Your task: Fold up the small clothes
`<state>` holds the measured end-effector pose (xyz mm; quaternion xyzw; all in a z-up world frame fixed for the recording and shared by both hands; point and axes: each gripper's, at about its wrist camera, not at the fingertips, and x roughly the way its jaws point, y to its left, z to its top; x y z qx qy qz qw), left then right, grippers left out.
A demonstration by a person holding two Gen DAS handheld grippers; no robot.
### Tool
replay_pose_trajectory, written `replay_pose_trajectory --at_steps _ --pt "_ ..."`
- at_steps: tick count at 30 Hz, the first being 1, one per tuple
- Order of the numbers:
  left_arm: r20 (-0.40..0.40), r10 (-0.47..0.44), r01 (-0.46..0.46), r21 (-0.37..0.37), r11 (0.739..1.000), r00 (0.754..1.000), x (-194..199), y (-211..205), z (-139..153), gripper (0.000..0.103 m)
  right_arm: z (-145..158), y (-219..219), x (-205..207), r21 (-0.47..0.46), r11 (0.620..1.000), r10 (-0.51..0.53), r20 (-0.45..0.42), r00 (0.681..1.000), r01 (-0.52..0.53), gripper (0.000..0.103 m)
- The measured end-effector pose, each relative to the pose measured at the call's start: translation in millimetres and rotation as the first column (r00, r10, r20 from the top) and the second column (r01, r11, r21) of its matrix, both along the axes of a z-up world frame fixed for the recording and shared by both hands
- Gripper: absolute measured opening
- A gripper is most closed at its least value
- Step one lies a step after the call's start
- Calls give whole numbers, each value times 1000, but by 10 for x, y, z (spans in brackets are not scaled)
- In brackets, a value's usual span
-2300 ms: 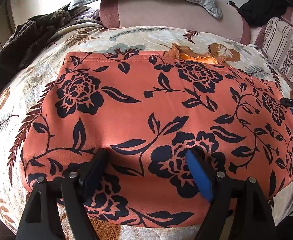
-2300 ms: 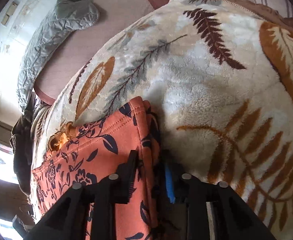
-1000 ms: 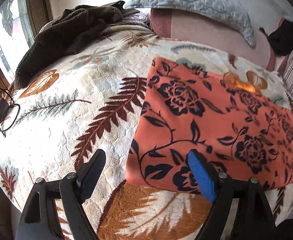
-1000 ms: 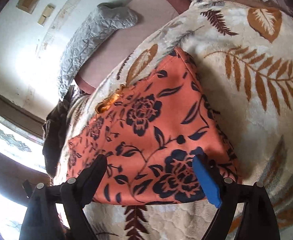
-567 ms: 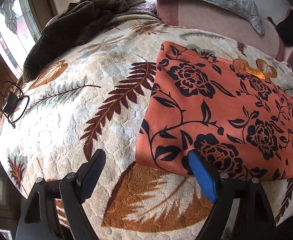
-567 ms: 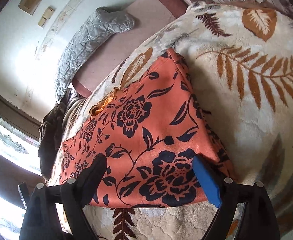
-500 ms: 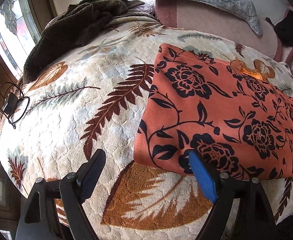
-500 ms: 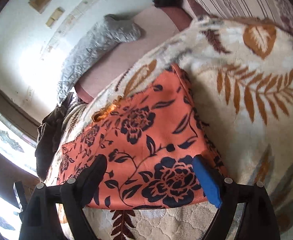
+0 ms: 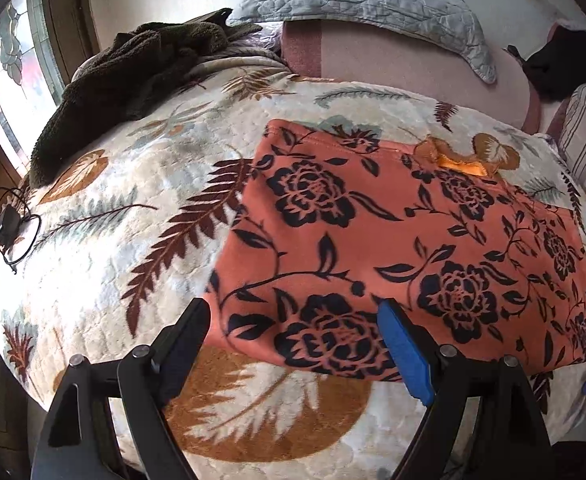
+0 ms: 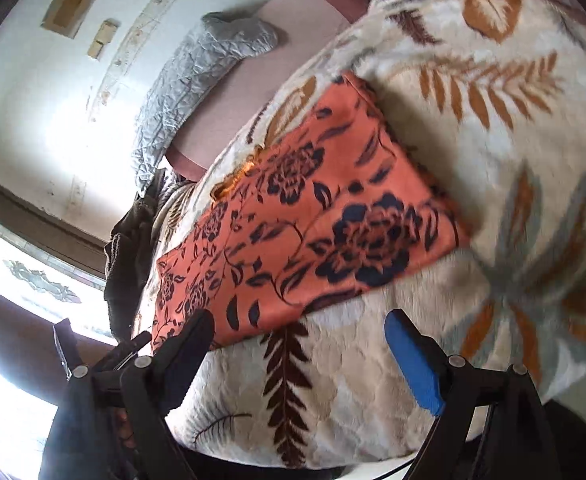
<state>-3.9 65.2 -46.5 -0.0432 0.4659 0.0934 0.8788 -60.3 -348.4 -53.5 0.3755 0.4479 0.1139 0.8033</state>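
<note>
The left gripper (image 9: 293, 328) is gaping wide over the near edge of the garment (image 9: 393, 248), gripping nothing. The right gripper (image 10: 301, 340) is hanging wide, empty, above the blanket (image 10: 493, 200).

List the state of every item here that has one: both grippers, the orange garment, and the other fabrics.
Left hand-held gripper: open, holding nothing.
Right hand-held gripper: open, holding nothing.
Orange floral garment: folded, lying flat on the blanket.
Leaf-print blanket: spread out.
Dark brown towel: crumpled in a heap.
Grey quilt: draped over the backrest.
</note>
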Motion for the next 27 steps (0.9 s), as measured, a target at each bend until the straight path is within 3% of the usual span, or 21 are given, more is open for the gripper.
replay_pose_trajectory --at_steps 7,10,14,17,23,27 --pt "-10 -94 94 -10 996 996 266 -591 -164 86 -339 -335 336 167 967 -175 -114 978 192 90" --pt "-36 -116 115 -11 993 993 354 -730 -271 86 -335 -414 463 186 953 -221 -120 968 241 90" --pt "-63 -131 132 22 991 989 408 -807 -400 86 -299 -425 580 150 954 -247 -101 964 260 88" --pt "-54 -130 130 -1 992 990 389 -764 -372 86 -213 -338 625 79 968 -232 -80 969 238 82" --pt "-38 -132 131 -30 991 990 418 -672 -330 86 -174 -270 582 -3 974 -228 -73 971 229 83" --pt "-54 -135 134 -26 991 989 444 -670 -398 86 -196 -284 595 -10 972 -236 -82 968 236 83"
